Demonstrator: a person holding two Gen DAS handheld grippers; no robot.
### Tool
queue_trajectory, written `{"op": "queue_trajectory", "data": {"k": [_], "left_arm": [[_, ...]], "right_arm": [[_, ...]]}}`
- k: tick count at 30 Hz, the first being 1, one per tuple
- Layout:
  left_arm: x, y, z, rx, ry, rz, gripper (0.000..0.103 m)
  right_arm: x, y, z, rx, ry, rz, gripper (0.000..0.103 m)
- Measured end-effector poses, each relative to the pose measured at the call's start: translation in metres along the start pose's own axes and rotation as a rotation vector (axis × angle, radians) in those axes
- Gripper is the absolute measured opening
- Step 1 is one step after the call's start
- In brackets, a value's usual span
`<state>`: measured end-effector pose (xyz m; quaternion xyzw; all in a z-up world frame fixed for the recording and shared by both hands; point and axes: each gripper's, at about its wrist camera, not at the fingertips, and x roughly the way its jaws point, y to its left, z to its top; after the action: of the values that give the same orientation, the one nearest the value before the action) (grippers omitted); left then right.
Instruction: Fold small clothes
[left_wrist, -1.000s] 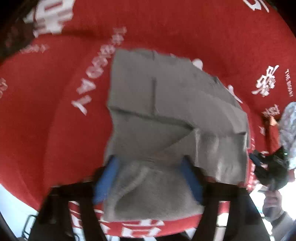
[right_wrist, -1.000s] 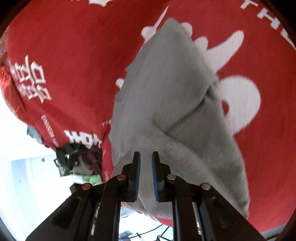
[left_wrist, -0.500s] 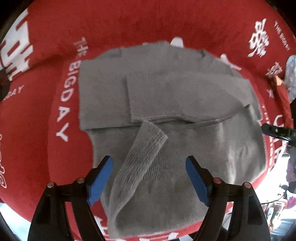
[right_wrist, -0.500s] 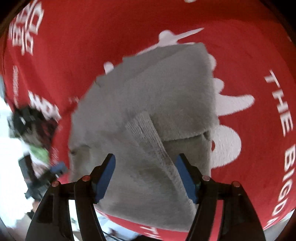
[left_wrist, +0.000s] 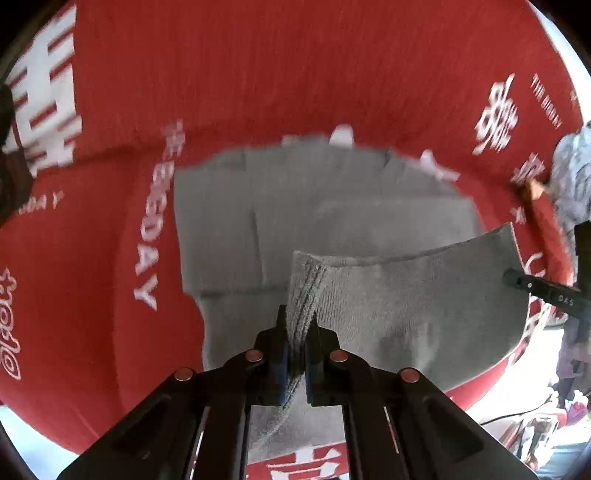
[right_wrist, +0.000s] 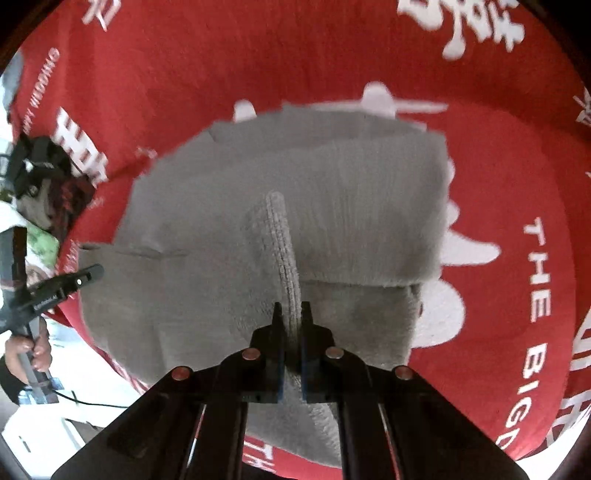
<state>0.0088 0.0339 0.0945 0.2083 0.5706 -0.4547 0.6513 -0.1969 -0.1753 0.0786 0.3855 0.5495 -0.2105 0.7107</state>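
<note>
The soft, floppy gray sweater (left_wrist: 332, 229) lies mid-frame on the red cloth (left_wrist: 258, 74), its ribbed hem pinched tight by the left gripper (left_wrist: 295, 328) and right gripper (right_wrist: 291, 317), a good holding place.

Knit garment (left_wrist: 332, 221) lies folded on printed cloth (left_wrist: 295, 74). Left gripper (left_wrist: 295, 325) and right gripper (right_wrist: 291, 317) each pinch its near ribbed hem, lifted.

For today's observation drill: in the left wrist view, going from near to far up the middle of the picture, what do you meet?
Left gripper shut on the ribbed hem → lifted flap → flat folded part of the grey garment → red cloth.
</note>
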Motion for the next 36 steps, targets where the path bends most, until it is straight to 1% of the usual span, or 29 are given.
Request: {"op": "queue_trajectory", "data": {"k": [1,3,5,7,10,13,16,18,20,23,25,26,27,28,29,30,31,33,34,36], "left_arm": [[-0.007,0.0,0.006,-0.002,-0.019,-0.004,0.007],[-0.021,-0.002,0.028,-0.009,-0.077,-0.016,0.007],[-0.026,-0.001,0.048,-0.002,-0.119,-0.014,0.007],[-0.022,-0.005,0.072,0.014,-0.156,0.014,0.007],[0.001,-0.002,0.101,0.005,-0.171,0.04,0.007],[0.042,0.005,0.124,-0.018,-0.14,0.095,0.007],[0.084,0.014,0.133,-0.064,-0.089,0.149,0.007],[0.106,0.018,0.134,-0.084,-0.058,0.182,0.008],[0.126,0.022,0.135,-0.101,-0.034,0.231,0.008],[0.143,0.026,0.136,-0.112,-0.006,0.27,0.009],[0.145,0.031,0.14,-0.119,-0.003,0.331,0.028],[0.144,0.032,0.142,-0.122,-0.013,0.372,0.051],[0.138,0.036,0.144,-0.131,-0.034,0.424,0.063],[0.132,0.041,0.145,-0.143,-0.053,0.45,0.063],[0.125,0.047,0.146,-0.158,-0.058,0.452,0.063],[0.119,0.053,0.147,-0.174,-0.051,0.442,0.063],[0.111,0.058,0.146,-0.185,-0.045,0.426,0.063],[0.093,0.061,0.14,-0.181,-0.047,0.384,0.063],[0.084,0.059,0.134,-0.17,-0.047,0.356,0.063],[0.071,0.052,0.121,-0.144,-0.041,0.293,0.063]], "right_arm": [[-0.01,0.002,0.005,0.002,-0.027,0.007,0.006],[-0.027,0.004,0.019,0.0,-0.08,0.014,0.006],[-0.038,0.004,0.037,-0.004,-0.126,0.019,0.006],[-0.039,0.006,0.063,-0.018,-0.158,0.017,0.006],[-0.023,0.0,0.096,-0.008,-0.165,0.018,0.006],[0.005,-0.01,0.121,0.01,-0.148,0.011,0.006],[0.045,-0.025,0.137,0.048,-0.1,-0.008,0.006],[0.072,-0.037,0.143,0.09,-0.071,-0.023,0.006],[0.09,-0.048,0.145,0.132,-0.048,-0.031,0.006],[0.113,-0.06,0.145,0.181,-0.018,-0.034,0.006],[0.115,-0.062,0.145,0.185,-0.025,-0.027,0.007],[0.115,-0.062,0.145,0.187,-0.025,-0.025,0.006],[0.114,-0.062,0.144,0.192,-0.022,-0.028,0.006],[0.112,-0.063,0.145,0.199,-0.019,-0.034,0.006],[0.111,-0.065,0.144,0.204,-0.018,-0.04,0.008],[0.109,-0.066,0.144,0.21,-0.016,-0.075,0.012],[0.105,-0.068,0.144,0.213,-0.016,-0.116,0.018],[0.095,-0.073,0.14,0.231,-0.03,-0.139,0.018],[0.087,-0.075,0.135,0.237,-0.038,-0.139,0.018],[0.074,-0.076,0.126,0.242,-0.052,-0.101,0.018]]}}
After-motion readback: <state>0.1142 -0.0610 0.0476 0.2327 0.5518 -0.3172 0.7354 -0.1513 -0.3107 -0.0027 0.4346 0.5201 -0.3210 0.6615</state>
